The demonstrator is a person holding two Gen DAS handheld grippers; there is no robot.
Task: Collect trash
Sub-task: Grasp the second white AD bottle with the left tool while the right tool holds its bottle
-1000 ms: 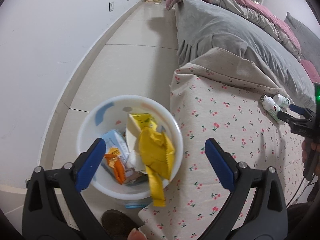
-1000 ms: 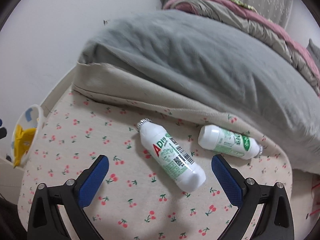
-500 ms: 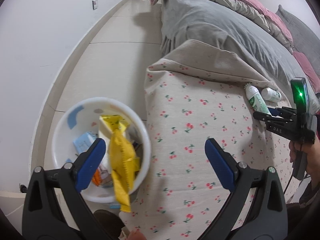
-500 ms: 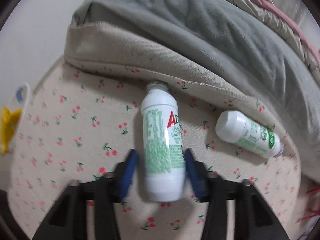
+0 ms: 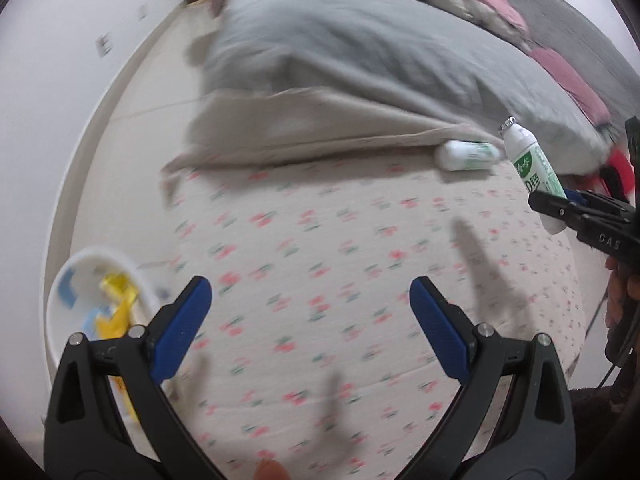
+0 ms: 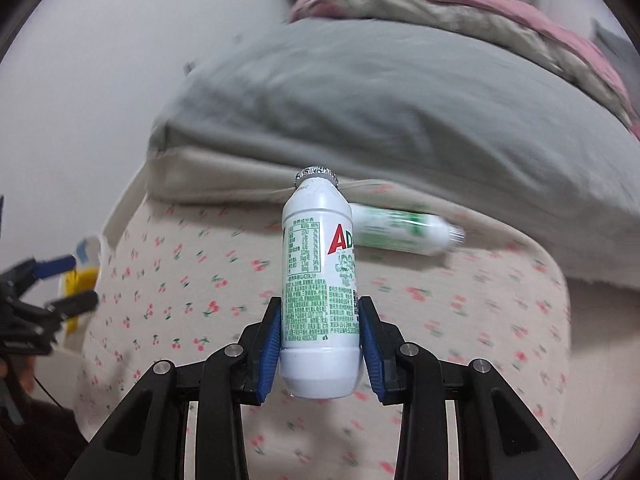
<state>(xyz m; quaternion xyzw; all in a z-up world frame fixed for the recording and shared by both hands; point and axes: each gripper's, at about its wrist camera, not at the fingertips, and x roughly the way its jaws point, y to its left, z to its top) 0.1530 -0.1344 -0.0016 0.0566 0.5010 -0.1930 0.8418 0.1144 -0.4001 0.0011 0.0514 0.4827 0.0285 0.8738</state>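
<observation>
My right gripper (image 6: 320,332) is shut on a white milk bottle (image 6: 318,280) with green print and a red "AD" label, held off the cherry-print bed sheet (image 6: 200,300), cap pointing away. The same bottle (image 5: 534,168) shows at the right of the left wrist view. A second white bottle (image 6: 400,232) lies on its side on the sheet near the grey blanket, also seen in the left wrist view (image 5: 466,155). My left gripper (image 5: 310,320) is open and empty over the sheet. The white trash bin (image 5: 56,300), holding a yellow wrapper (image 5: 114,304), stands on the floor at lower left.
A grey blanket (image 5: 360,48) and pink bedding (image 5: 552,60) cover the bed beyond the sheet. A white wall (image 5: 52,80) and tiled floor (image 5: 140,120) run along the left. The left gripper shows at the left edge of the right wrist view (image 6: 48,284).
My right gripper closed on the AD bottle and lifted it off the sheet. My left gripper swung right from above the bin to over the bed.
</observation>
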